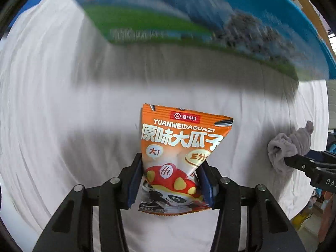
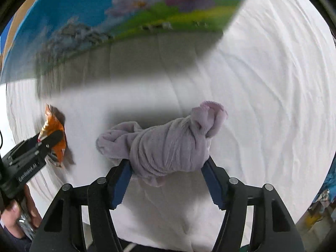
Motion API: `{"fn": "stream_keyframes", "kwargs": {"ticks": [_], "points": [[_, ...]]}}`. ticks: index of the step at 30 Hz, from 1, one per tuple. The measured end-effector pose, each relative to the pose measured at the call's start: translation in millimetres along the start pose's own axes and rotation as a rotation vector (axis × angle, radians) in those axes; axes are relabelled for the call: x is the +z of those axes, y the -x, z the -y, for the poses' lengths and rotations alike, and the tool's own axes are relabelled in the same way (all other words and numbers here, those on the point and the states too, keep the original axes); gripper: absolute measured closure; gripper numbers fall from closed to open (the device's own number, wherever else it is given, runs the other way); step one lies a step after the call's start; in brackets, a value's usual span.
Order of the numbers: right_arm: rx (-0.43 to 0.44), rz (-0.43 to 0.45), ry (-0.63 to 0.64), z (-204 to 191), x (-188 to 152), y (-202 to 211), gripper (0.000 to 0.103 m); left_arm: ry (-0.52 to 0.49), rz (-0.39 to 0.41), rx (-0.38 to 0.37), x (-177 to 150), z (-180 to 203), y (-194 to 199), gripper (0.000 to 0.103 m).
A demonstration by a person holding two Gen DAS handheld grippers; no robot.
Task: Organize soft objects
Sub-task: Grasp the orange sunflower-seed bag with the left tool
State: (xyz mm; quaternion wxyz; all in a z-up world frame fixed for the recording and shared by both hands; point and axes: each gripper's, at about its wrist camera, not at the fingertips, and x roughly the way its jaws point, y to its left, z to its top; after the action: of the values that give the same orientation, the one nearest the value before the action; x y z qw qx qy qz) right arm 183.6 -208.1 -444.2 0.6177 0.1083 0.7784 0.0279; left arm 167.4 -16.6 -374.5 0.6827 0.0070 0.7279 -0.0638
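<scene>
Both things are picked up but not yet put away: the left gripper (image 1: pixel 171 178) pinches the orange snack bag (image 1: pixel 180 157), the right gripper (image 2: pixel 168 180) squeezes the grey cloth bundle (image 2: pixel 166 145) over the white sheet (image 2: pixel 273 84) (the blurred colourful box (image 2: pixel 130 10) is perhaps the destination).

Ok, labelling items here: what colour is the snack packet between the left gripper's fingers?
Mostly orange snack packet, white lettering, red-capped panda cartoon; clearest in the left wrist view.

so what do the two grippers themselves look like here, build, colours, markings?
Both are alike: the left gripper and right gripper have black angular linkage arms with silver round pivot pins and fingers lined with dark blue ribbed pads. Seen from the right wrist, the left one's black body carries white "GenRobot.AI" lettering. A dark sleeve shows at the lower left.
</scene>
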Motion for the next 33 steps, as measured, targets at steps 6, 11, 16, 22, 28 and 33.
{"fn": "stream_keyframes", "kwargs": {"ticks": [6, 11, 16, 22, 28, 33], "points": [[-0.049, 0.009, 0.034, -10.4, -6.9, -7.9, 0.027, 0.016, -0.024, 0.032, 1.2, -7.4, -14.9, 0.054], [-0.055, 0.089, 0.097, -26.1, -9.6, 11.8, 0.008, 0.009, -0.001, 0.04, 24.9, -3.9, -7.8, 0.054], [-0.101, 0.088, 0.173, -46.2, -5.0, 19.2, 0.008, 0.058, 0.014, 0.02, 32.1, -10.4, 13.2, 0.058], [-0.098, 0.008, 0.105, -63.0, 8.1, -15.3, 0.007, 0.068, 0.018, 0.006, 30.8, -12.1, 20.0, 0.059], [-0.108, 0.009, 0.031, -62.4, 17.5, -29.1, 0.025, 0.071, 0.016, 0.016, 32.5, -9.7, 17.3, 0.059], [-0.115, 0.02, 0.03, -61.8, 14.1, -31.4, 0.042, 0.072, 0.019, 0.018, 32.5, 0.5, 12.3, 0.059]]}}
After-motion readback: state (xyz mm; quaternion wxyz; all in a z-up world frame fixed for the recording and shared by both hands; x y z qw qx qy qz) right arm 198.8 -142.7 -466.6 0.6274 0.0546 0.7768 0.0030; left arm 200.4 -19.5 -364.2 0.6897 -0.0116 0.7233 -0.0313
